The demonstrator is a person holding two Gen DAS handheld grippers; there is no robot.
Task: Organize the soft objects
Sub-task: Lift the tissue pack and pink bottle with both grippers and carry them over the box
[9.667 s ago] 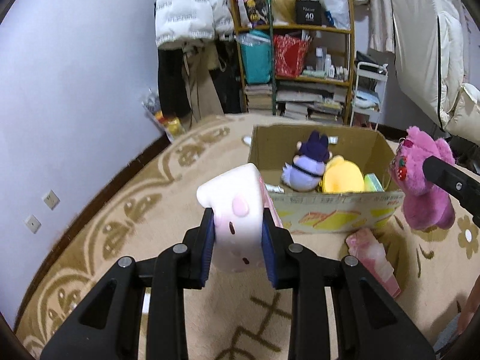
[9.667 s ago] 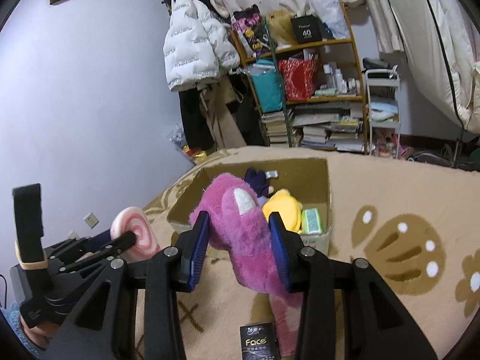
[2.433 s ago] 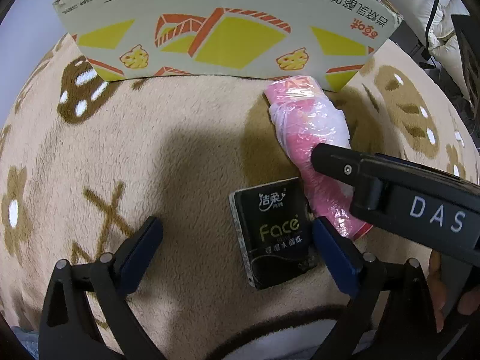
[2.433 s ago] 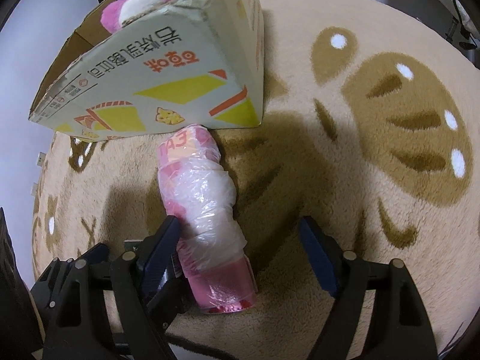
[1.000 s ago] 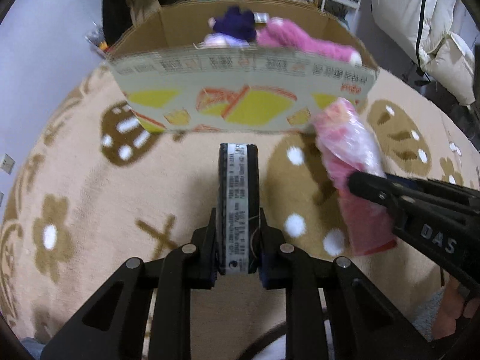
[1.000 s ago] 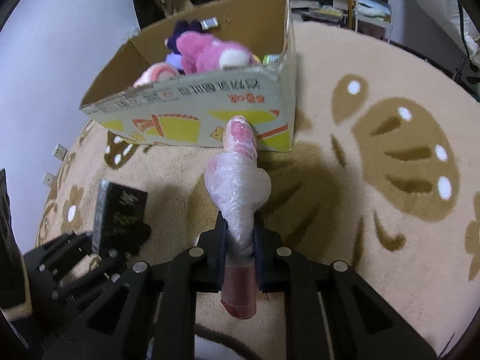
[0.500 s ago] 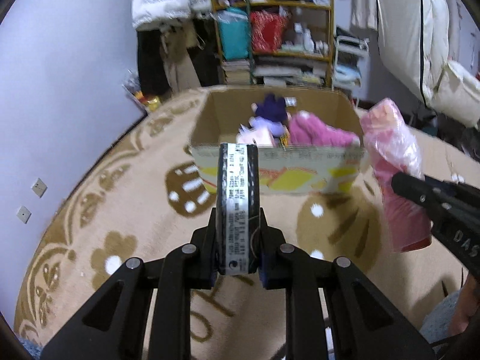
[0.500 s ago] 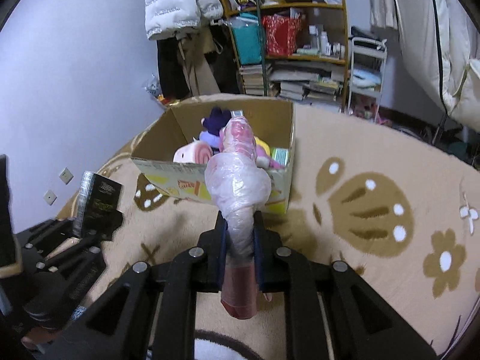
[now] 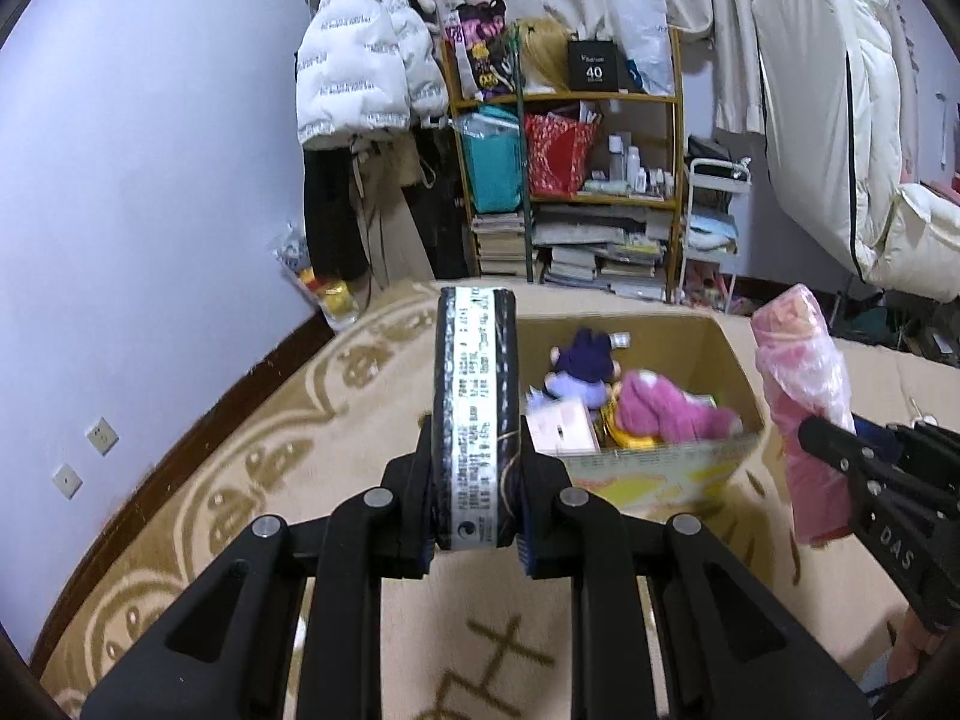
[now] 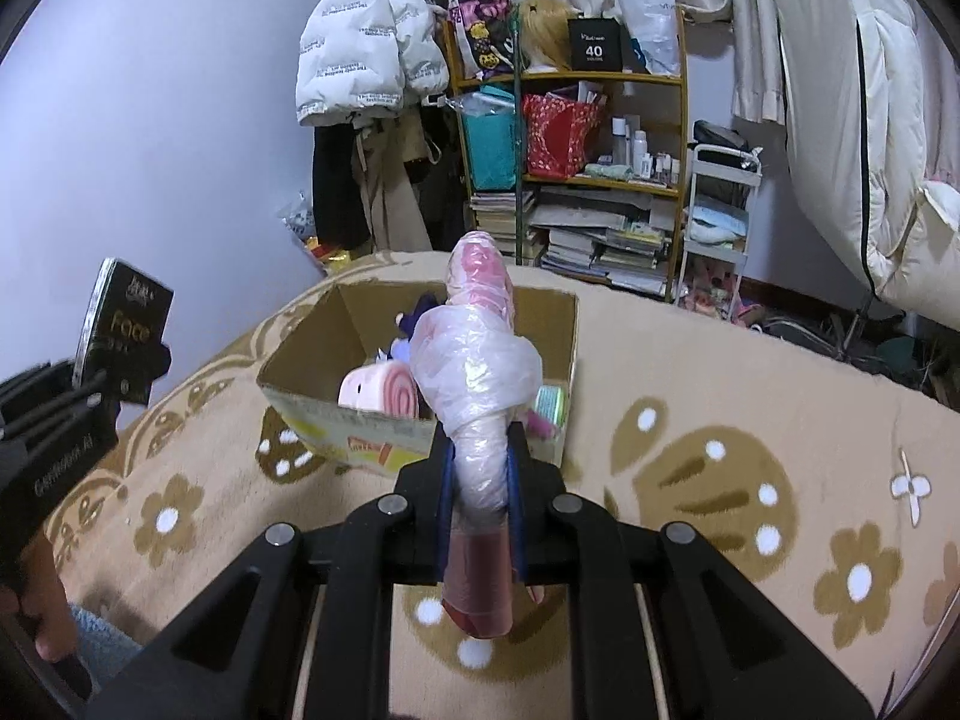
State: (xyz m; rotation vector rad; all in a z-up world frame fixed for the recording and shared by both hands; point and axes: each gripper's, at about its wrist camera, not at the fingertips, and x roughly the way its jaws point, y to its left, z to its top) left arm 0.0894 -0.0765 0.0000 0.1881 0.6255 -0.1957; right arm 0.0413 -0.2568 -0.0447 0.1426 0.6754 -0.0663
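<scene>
— Left wrist view first: what does the left gripper (image 9: 475, 498) have?
— Its fingers (image 9: 420, 480) are clamped on the black tissue pack (image 9: 477, 414), held on edge with its printed side strip facing the camera, up in the air on the near side of the cardboard box (image 9: 660, 468).
— And the box itself?
— It sits open on the beige patterned carpet (image 9: 252, 450). Inside lie a purple plush (image 9: 585, 369), a pink plush (image 9: 666, 414) and a pale pink plush (image 9: 564, 429) close against the box's near wall.
— The right wrist view?
— The right gripper (image 10: 480, 492) has its fingers (image 10: 445, 492) closed around a pink roll wrapped in clear plastic (image 10: 477, 384), pinched at its lower part. The roll stands nearly upright, raised in front of the box, its top overlapping the box's opening in this view.
— Behind the box?
— A wooden shelf (image 10: 600, 180) crowded with books and bags, and a white puffer jacket (image 10: 354, 48) hanging to the shelf's left.
</scene>
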